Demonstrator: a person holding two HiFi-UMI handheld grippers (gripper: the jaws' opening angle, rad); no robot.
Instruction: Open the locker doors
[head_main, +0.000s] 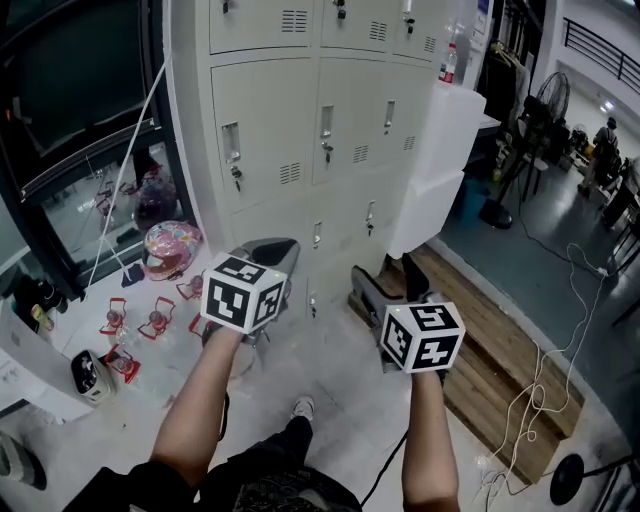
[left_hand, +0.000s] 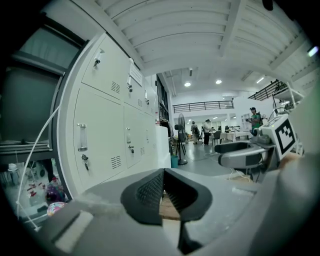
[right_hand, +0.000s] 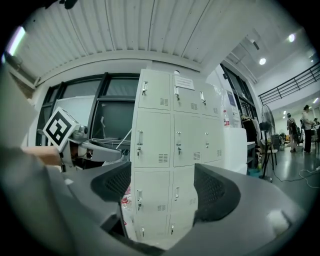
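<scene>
We face the closed lockers (right_hand: 172, 125) ahead of our right claw (right_hand: 162, 187), spread and empty, and our left claw (left_hand: 164, 194), pressed together, judging that a door handle (right_hand: 140, 136) squared between spread jaws opens cleanest.

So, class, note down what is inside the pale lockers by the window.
Nothing inside shows. Every visible door of the lockers is shut. Keys hang from some locks, and the vent slots are too small to see through.
</scene>
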